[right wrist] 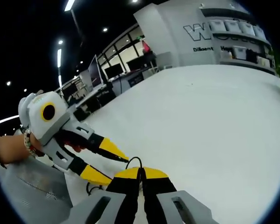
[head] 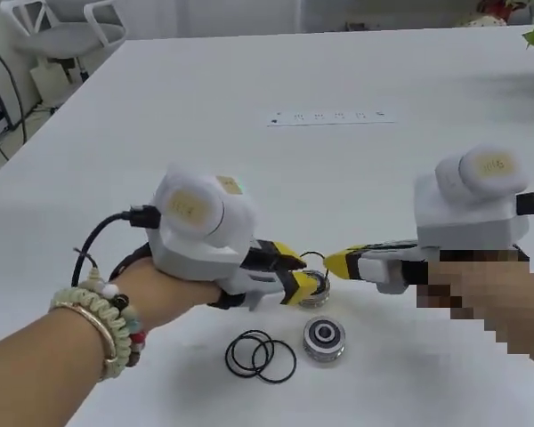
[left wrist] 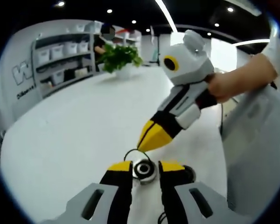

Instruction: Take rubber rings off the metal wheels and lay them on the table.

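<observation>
On the white worktop [head: 249, 89], our left tongs [head: 304, 283] are closed to the width of a small metal wheel [left wrist: 144, 169] and grip it by its rim. Our right tongs [right wrist: 140, 175] are pinched fully together on a thin black rubber ring [right wrist: 134, 162]. In the left gripper view they reach in from 1 o'clock of that wheel, and the ring's loop stands off the wheel at 12 o'clock. We judge the pull should run back toward 1 o'clock. In the head view, a second wheel [head: 324, 339] and three loose rings [head: 260, 356] lie at 6 o'clock.

Wide white tabletop [head: 249, 89]; pale plastic chair [head: 67, 36] at upper left; flat white strip [head: 332, 117], perhaps sockets, near upper centre
</observation>
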`<state>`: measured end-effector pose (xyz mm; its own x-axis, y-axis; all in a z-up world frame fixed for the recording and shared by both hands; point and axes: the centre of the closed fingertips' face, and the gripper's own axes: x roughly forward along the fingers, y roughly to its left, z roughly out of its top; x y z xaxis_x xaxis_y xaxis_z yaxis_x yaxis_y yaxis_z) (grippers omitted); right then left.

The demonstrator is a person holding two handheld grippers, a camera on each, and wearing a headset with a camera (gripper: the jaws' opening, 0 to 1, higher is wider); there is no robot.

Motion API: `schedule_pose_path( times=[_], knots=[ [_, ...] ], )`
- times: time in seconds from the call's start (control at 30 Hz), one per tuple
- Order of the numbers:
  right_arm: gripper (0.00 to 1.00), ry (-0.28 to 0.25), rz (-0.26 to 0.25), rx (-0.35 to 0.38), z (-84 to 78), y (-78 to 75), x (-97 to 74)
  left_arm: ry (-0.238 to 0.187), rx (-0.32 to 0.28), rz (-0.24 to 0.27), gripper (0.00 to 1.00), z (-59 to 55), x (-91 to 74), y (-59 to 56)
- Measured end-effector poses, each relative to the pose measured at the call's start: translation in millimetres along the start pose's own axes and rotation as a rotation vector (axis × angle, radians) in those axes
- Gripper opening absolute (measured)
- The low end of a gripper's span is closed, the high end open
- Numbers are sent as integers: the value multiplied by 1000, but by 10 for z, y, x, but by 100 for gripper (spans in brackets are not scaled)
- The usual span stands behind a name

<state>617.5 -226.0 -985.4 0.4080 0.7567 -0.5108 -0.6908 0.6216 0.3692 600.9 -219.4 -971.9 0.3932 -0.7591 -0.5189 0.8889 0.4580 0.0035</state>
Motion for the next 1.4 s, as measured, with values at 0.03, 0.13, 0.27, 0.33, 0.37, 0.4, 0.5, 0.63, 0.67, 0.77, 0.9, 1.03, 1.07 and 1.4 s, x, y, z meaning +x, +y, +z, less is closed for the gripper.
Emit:
schedule_pose_path(
  times=[0.03,0.13,0.27,0.33,0.37,0.4,0.5,0.63,0.67,0.77,0.9,1.03,1.07,1.4],
  knots=[
    [0,-2,-1,2,6,3,-4,-4,2,2,28,37,-18,3],
    [0,-8,0,-3,42,31,-19,-9,16,15,28,156,-94,25],
    [0,-26,13,-24,114,110,-36,-24,43,40,31,358,-243,83],
    [0,-29,25,-31,135,159,-39,-44,42,53,35,460,-338,108],
    [0,-30,29,-36,142,176,-40,-56,42,55,36,497,-374,108],
    [0,-31,33,-42,149,195,-40,-62,46,53,37,526,-414,98],
    [0,-33,47,-52,167,245,-38,-78,82,50,37,597,-550,64],
    [0,-29,72,-71,178,322,-33,-82,112,74,40,647,-763,39],
    [0,-28,77,-77,182,343,-33,-89,111,82,41,652,-828,24],
    [0,-27,91,-86,192,376,-40,-98,110,84,43,625,-979,-40],
    [0,-22,111,-83,190,423,-40,-94,107,95,44,539,-1119,-93],
    [0,-7,127,-90,168,473,-42,-89,101,108,52,423,-1224,-162],
    [0,-2,131,-93,157,489,-40,-86,96,111,54,387,-1251,-172],
    [0,64,199,-115,5,641,2,-122,54,100,67,179,-1463,-312]
  ],
)
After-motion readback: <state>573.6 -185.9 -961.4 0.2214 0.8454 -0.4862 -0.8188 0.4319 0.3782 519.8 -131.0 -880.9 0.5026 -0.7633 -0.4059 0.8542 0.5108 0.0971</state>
